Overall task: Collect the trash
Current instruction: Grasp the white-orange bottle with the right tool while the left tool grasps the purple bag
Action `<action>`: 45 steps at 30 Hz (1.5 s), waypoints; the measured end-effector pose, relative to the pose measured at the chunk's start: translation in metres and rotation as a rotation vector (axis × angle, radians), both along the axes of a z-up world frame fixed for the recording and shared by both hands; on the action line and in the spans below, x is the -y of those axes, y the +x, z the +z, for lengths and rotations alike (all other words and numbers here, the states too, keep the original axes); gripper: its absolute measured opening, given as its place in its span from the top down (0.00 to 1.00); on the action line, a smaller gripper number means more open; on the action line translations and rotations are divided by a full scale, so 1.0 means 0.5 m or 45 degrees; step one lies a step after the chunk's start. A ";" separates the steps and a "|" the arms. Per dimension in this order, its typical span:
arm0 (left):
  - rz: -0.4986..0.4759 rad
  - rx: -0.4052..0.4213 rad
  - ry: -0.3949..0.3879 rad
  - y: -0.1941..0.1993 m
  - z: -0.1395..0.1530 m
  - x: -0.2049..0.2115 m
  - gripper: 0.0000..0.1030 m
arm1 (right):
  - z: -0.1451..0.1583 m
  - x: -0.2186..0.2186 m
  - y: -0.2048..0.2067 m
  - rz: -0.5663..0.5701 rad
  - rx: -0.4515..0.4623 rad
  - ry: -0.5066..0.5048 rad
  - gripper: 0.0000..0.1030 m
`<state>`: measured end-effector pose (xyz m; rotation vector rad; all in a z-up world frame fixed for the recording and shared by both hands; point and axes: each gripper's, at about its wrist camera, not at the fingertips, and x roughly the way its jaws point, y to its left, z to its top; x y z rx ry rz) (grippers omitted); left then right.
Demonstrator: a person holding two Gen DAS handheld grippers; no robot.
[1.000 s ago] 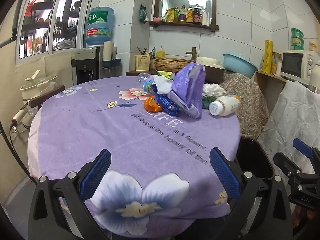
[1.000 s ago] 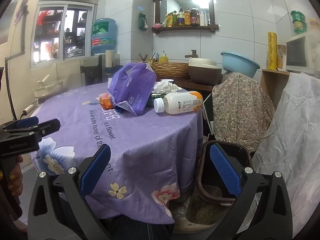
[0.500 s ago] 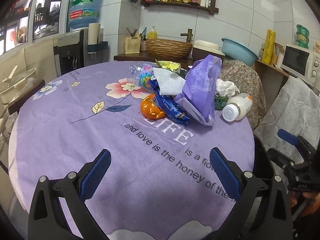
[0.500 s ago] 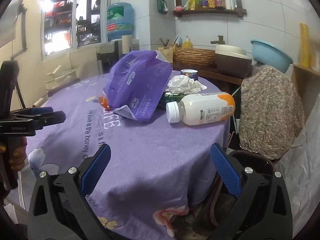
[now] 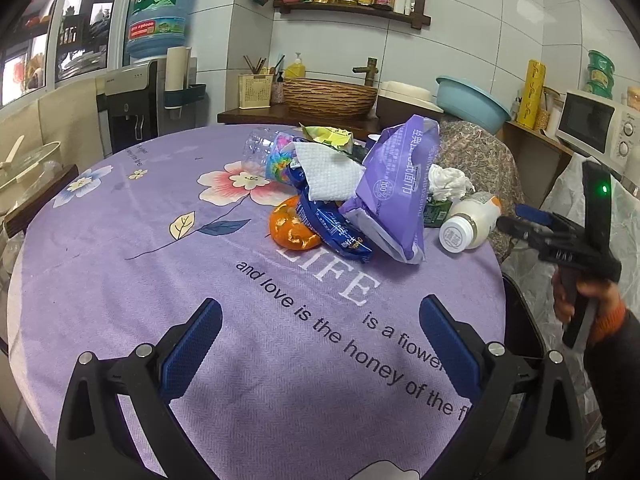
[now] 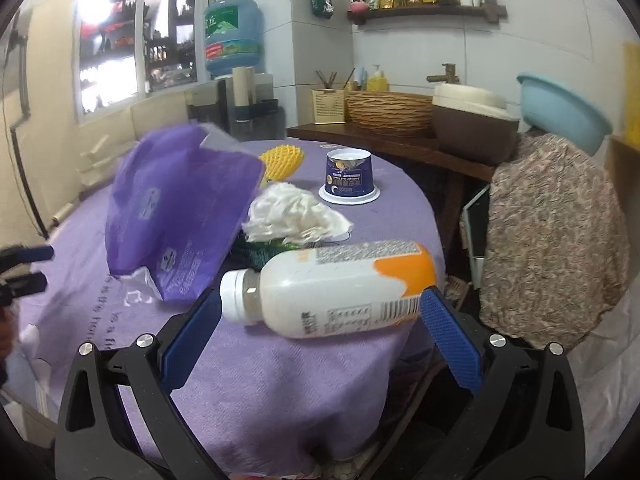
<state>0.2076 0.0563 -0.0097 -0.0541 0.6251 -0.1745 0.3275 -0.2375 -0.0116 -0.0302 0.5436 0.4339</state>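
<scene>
Bottle (image 6: 332, 288) now between right hand-held gripper (image 6: 320, 320) fingers.

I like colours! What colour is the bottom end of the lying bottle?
Orange; the bottle is otherwise white. Best seen from the right wrist.

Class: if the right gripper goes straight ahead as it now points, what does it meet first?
Most likely the bottle, lying on its side between the open right gripper's fingers; depth is uncertain.
</scene>
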 end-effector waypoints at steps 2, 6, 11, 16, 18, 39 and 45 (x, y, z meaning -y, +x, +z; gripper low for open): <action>-0.005 -0.006 -0.016 0.000 -0.003 -0.003 0.05 | 0.005 0.025 0.030 0.049 -0.065 0.063 0.05; -0.014 -0.022 -0.031 0.003 -0.012 0.002 0.05 | 0.000 0.061 0.078 0.113 -0.142 0.177 0.05; -0.030 -0.020 -0.020 -0.001 -0.015 0.013 0.05 | -0.017 0.077 0.116 0.147 -0.222 0.267 0.05; -0.024 -0.020 -0.028 -0.002 -0.016 0.010 0.05 | -0.031 0.080 0.135 0.158 -0.275 0.290 0.04; -0.018 -0.022 -0.033 -0.001 -0.018 0.007 0.05 | -0.031 0.076 0.136 0.138 -0.237 0.243 0.05; 0.009 0.012 -0.067 -0.009 -0.006 -0.003 0.05 | -0.005 -0.076 -0.076 0.252 -0.152 -0.214 0.05; -0.067 -0.006 -0.071 -0.007 -0.011 0.037 0.05 | -0.040 -0.104 -0.016 0.339 -0.089 -0.449 0.05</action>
